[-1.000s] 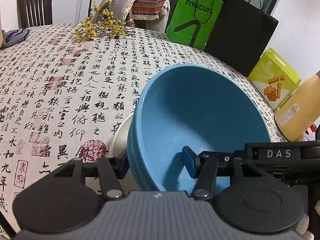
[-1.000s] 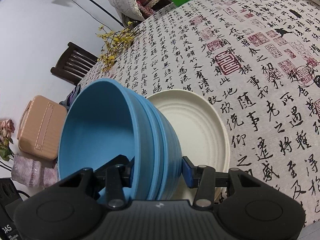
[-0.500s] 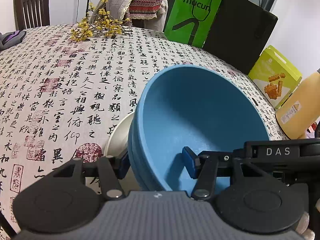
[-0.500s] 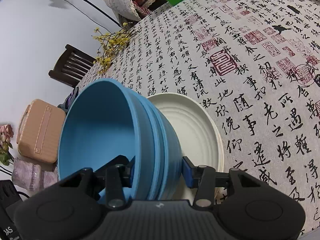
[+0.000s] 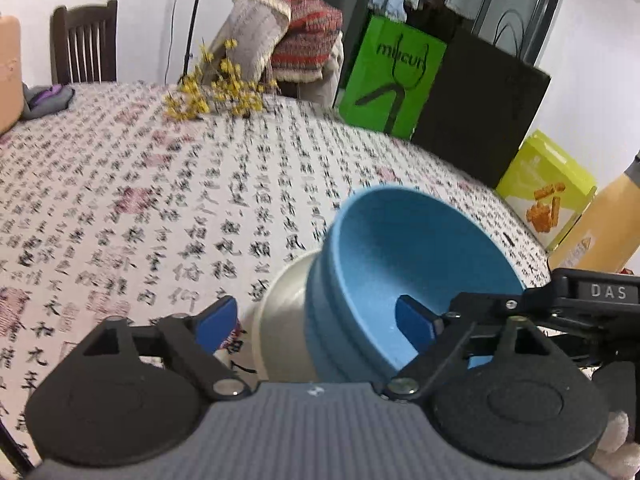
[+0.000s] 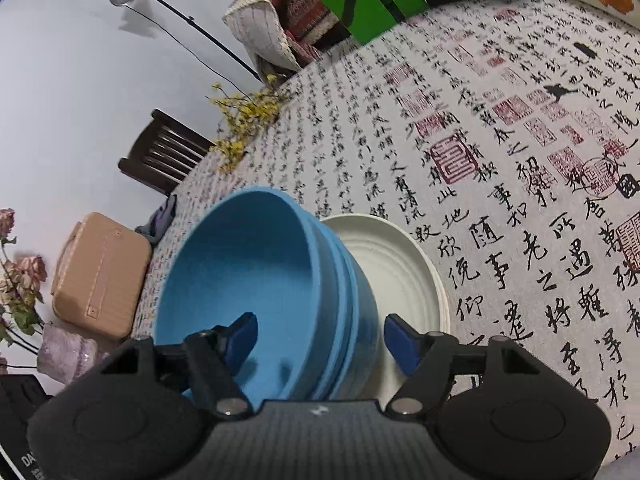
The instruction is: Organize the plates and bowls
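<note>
The left gripper [image 5: 316, 326] has just been opening; its blue pads stand wide apart, clear of the stack of nested blue plastic bowls [image 5: 404, 280] whose near wall lies between them. The right gripper [image 6: 320, 340] has likewise just spread, straddling the same stack's [image 6: 256, 280] wall without pressing it. The bowls sit on a round cream plate [image 6: 396, 276], which rests on a round table under a calligraphy-printed cloth [image 6: 500, 184]. Yellow flower sprigs [image 5: 216, 96], a dark wooden chair [image 5: 86, 40] and a green paper bag [image 5: 394, 76] lie beyond.
</note>
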The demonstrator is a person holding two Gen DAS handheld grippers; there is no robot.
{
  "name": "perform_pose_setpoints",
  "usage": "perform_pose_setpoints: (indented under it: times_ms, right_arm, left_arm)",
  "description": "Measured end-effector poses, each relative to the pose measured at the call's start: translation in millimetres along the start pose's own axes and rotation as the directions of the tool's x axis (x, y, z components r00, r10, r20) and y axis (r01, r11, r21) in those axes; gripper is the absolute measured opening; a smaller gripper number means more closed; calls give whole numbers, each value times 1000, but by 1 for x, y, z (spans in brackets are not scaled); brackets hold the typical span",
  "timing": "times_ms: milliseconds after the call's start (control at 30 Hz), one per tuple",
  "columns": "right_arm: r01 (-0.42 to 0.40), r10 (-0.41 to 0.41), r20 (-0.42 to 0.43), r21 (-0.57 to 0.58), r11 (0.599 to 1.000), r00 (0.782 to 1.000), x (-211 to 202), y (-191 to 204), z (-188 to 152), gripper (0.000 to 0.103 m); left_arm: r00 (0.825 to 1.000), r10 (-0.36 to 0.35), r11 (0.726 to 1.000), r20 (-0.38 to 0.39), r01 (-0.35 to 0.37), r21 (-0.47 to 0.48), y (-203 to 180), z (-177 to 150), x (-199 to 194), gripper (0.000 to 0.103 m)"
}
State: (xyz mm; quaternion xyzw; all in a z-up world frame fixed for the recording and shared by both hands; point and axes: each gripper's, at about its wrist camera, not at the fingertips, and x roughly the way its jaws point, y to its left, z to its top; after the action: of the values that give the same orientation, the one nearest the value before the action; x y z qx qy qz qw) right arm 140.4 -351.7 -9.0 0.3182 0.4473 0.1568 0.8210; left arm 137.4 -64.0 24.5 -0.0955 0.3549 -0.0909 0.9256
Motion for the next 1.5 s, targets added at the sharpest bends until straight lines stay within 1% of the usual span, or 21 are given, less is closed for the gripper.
perform_pose_setpoints:
  times_ms: [33,67,167,200,267,300,333,367,467,633,700,867,933,1033,1067,1167,1200,1267,1367,1500]
  right_arm:
    - [-2,3,8,-6,1000,1000,-2,1,-1,74]
    - [-7,7,19,-16,1000,1000,-5,3,-3,75]
    - [-15,18,49,-46,999,999,-14,7,-9,83]
    - [-18,22,66,-62,998,998,-18,10,-12,85]
    - [-17,26,96,-93,996,995,-26,14,-17,94]
    - [-17,29,116,-108,994,993,-31,16,-21,95]
    - [-17,34,132,-123,992,991,-34,18,-24,101]
    - [-16,37,152,-142,990,988,-39,19,-29,103]
    - [-2,46,218,-195,981,975,-54,23,-44,103]
    - [14,62,285,-258,966,957,-72,24,-74,103]
    - [32,65,317,-291,956,946,-80,23,-91,103]
    - [74,79,400,-353,933,913,-96,17,-134,103]
    - [100,76,431,-372,923,899,-101,14,-150,103]
    - [157,64,488,-399,903,870,-108,9,-178,103]
    - [183,59,511,-411,893,858,-109,7,-188,103]
    - [257,34,562,-431,865,827,-109,3,-216,103]
    - [276,23,571,-432,859,821,-108,2,-223,103]
    - [307,3,580,-435,847,815,-102,0,-237,103]
    - [310,-6,579,-428,849,816,-95,-3,-252,103]
    - [333,-16,590,-434,837,807,-91,-3,-268,103]
  left_arm:
    - [1000,5,1000,20,-5,5,1,-1,-6,97]
    - [999,10,1000,43,-11,11,3,-3,-12,100]
    - [995,3,999,103,-6,33,5,-7,-29,103]
    - [992,2,999,129,-7,41,6,-9,-36,103]
    - [984,-3,998,175,-7,54,7,-15,-48,103]
    - [980,-3,998,201,-10,62,8,-18,-55,103]
    - [973,4,997,231,-21,68,9,-21,-61,103]
    - [967,14,997,256,-34,75,9,-25,-67,103]
    - [949,24,992,314,-62,111,10,-37,-85,103]
    - [919,25,986,393,-87,141,15,-64,-113,103]
    - [908,25,984,419,-95,148,18,-78,-123,103]
    - [892,12,983,452,-95,160,24,-112,-139,103]
    - [892,7,982,452,-92,165,25,-126,-141,103]
    - [890,-1,978,456,-94,185,27,-148,-143,103]
    - [891,2,977,455,-98,189,28,-155,-142,103]
    - [902,15,976,432,-106,189,30,-175,-139,103]
    - [905,21,975,426,-112,190,30,-182,-138,103]
    - [904,34,973,427,-128,193,29,-192,-139,103]
    - [893,48,972,447,-145,186,30,-205,-143,103]
    - [878,50,972,476,-152,179,30,-213,-150,103]
